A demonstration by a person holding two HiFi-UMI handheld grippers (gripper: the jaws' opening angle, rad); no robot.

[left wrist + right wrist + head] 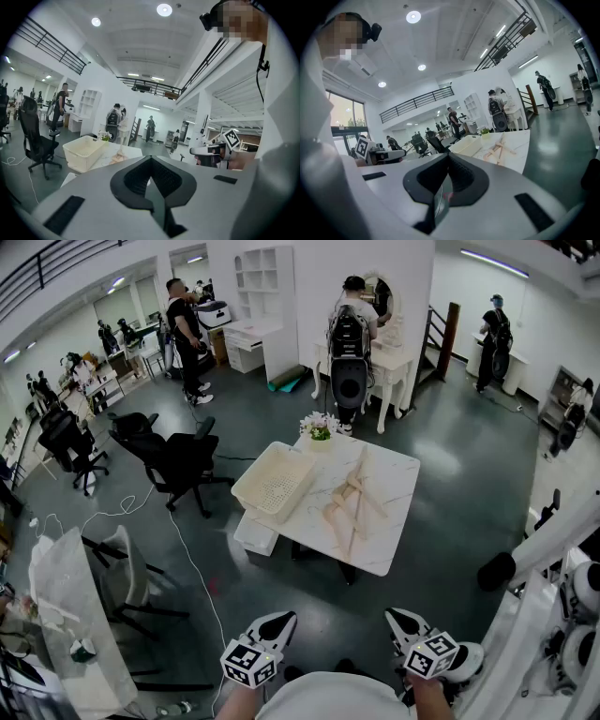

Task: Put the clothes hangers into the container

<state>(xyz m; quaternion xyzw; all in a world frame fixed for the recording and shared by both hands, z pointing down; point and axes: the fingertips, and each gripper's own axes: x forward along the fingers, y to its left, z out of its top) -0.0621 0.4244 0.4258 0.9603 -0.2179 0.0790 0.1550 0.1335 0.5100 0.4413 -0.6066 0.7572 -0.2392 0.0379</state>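
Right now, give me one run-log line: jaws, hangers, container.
left gripper: jaws shut, empty | right gripper: jaws shut, empty | hangers: piled on table, beside basket | basket: no hangers inside

Container (274,486) sits on table (398,479), left side. Hangers (349,507) lie on table just right of it. Flower pot (320,432) stands behind container, at far edge.
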